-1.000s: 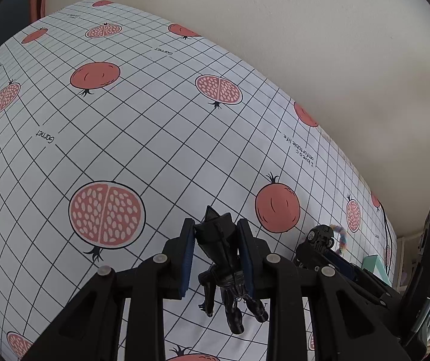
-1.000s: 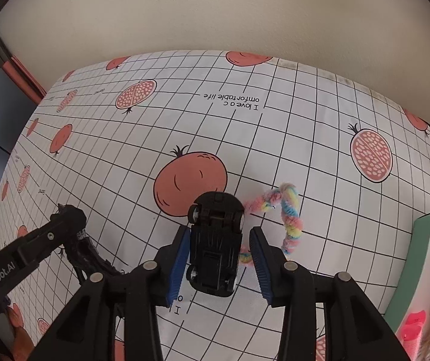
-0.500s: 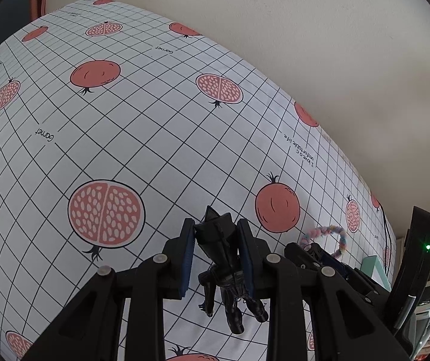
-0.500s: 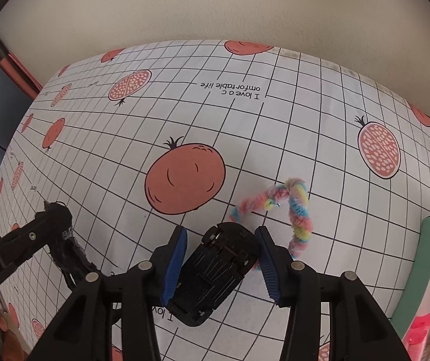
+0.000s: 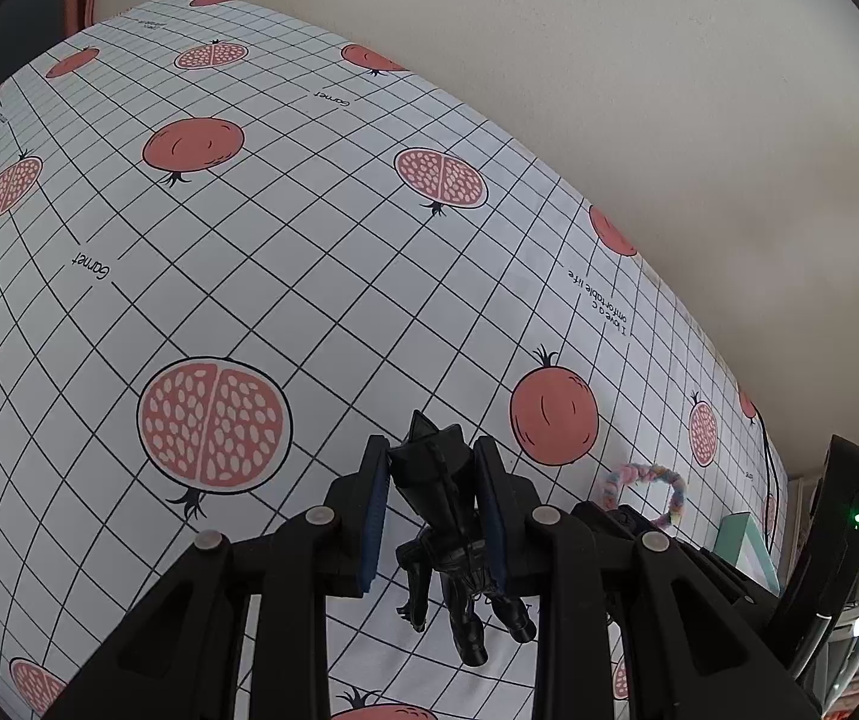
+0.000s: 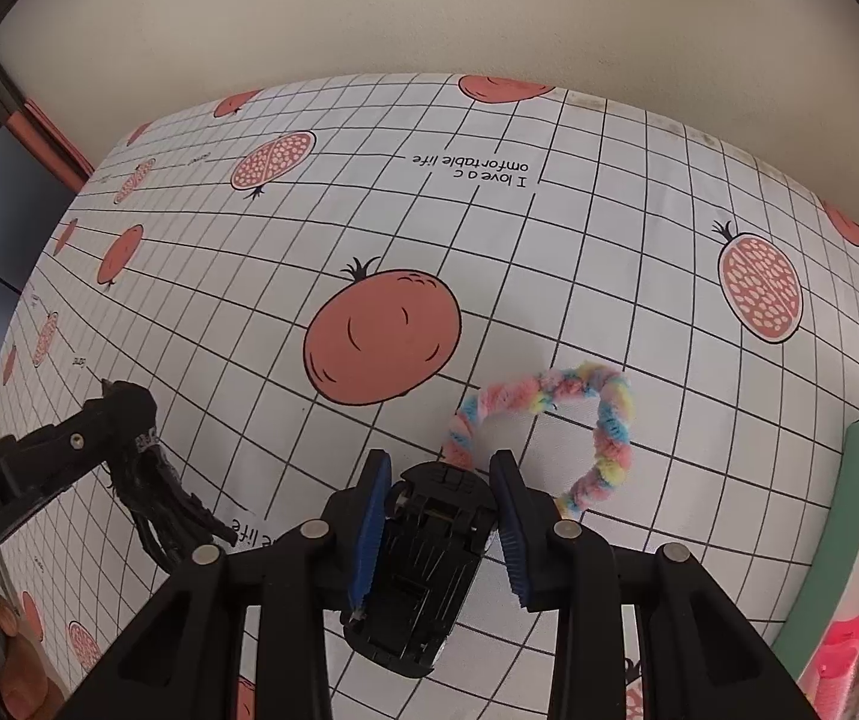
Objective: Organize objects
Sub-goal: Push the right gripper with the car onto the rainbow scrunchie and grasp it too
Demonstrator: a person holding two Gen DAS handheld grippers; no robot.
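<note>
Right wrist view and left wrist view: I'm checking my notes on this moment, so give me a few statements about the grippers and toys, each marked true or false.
1. The left gripper is shut on the black figure. True.
2. The right gripper is empty. False: it grips the black toy car, underside up.
3. The pastel pipe cleaner lies on the tablecloth, held by neither gripper. True.
4. The tablecloth is plain white. False: it has a black grid and pomegranates.
5. The mint-green tray is to the car's left. False: it is at the right.
</note>
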